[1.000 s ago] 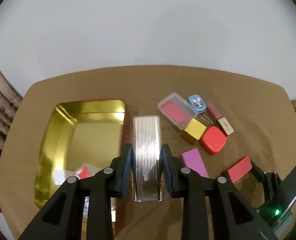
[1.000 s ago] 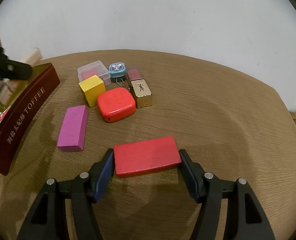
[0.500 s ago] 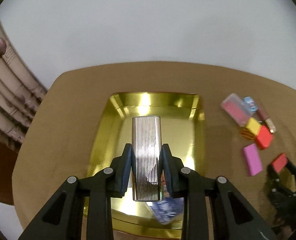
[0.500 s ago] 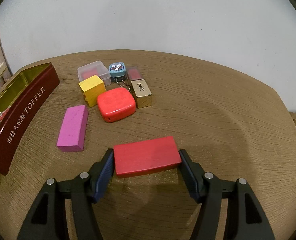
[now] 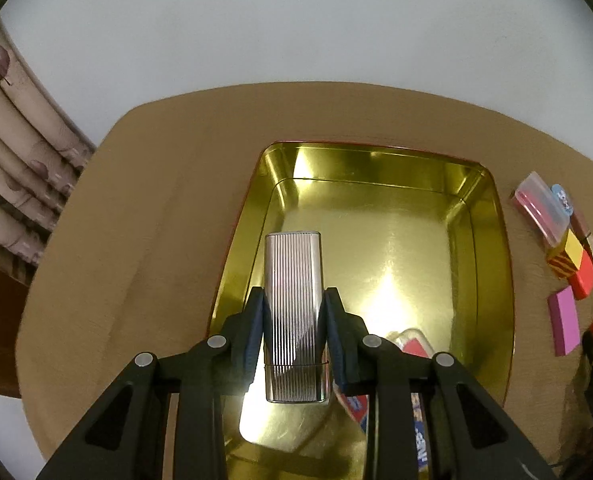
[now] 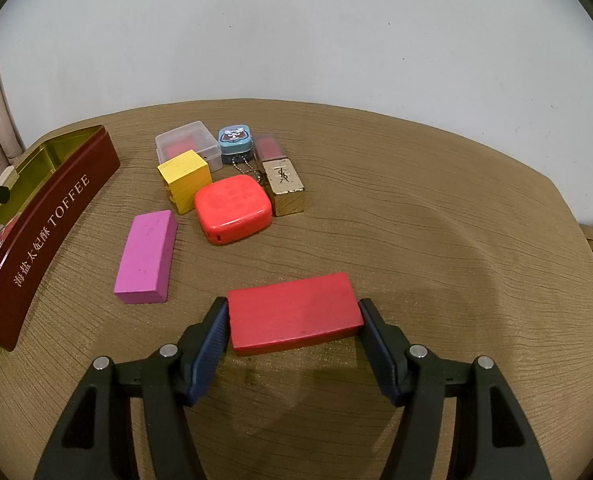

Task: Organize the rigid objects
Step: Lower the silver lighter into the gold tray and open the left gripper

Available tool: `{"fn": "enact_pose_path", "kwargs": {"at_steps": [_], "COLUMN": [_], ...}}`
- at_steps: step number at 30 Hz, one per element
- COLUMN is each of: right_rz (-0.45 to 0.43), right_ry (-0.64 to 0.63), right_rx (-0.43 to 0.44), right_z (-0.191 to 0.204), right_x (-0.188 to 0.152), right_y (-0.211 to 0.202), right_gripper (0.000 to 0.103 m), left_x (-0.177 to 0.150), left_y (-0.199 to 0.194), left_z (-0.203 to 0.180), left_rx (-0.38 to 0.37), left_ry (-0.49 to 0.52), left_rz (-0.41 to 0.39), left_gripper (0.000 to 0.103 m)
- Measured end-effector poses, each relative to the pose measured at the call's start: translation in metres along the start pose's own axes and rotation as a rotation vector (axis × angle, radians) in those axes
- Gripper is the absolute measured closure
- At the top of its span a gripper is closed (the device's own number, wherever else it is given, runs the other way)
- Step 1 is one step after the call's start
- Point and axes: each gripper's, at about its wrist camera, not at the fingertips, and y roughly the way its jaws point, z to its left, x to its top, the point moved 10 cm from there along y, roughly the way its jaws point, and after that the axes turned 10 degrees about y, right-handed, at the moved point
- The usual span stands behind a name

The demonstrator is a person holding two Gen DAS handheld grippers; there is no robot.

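The left gripper (image 5: pixel 294 334) has its fingers (image 5: pixel 252 332) clamped on a silver ribbed case (image 5: pixel 293 312), a slim rectangular metal piece with fine lengthwise grooves and a thin seam near its near end. It hangs above the left half of the open tin (image 5: pixel 492 280), whose gold inside mirrors the light in bright patches.

The right gripper (image 6: pixel 294 322) holds a flat red block (image 6: pixel 294 316) by its short ends, fingers (image 6: pixel 212 336) set wide and pressing both sides, with the block low over the brown tabletop (image 6: pixel 436 240). Whether it rests on the surface cannot be told.

Farther off lie a pink block (image 6: pixel 146 258), a yellow block (image 6: pixel 185 180), a rounded red case (image 6: pixel 233 208), a gold lipstick (image 6: pixel 284 184), a small blue tin (image 6: pixel 235 140) and a clear plastic box (image 6: pixel 188 148), bunched close together.

At the tin's near right corner, a red-and-clear item (image 5: pixel 414 344) and a blue printed packet (image 5: pixel 356 406) are mostly hidden behind the left gripper's frame; their print is unreadable. The tin's dark red outer wall reads "TOFFEE" in the right wrist view, its near end cut off at the edge.
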Motion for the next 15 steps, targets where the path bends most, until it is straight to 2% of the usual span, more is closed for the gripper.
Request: {"fn": "enact_pose_path", "kwargs": {"at_steps": [6,15], "right_rz": [0.0,0.0], "right_ry": [-0.001,0.0], "right_rx": [0.0,0.002], "right_z": [0.0,-0.001], "right_x": [0.0,0.0], "right_y": [0.0,0.0], "right_gripper": [0.037,0.037], "left_x": [0.007,0.006], "left_y": [0.013,0.029], "left_z": [0.0,-0.003], "left_rx": [0.02,0.001], "left_ry": [0.023,0.024], "left_rz": [0.009,0.023], "left_gripper": [0.077,0.077]}}
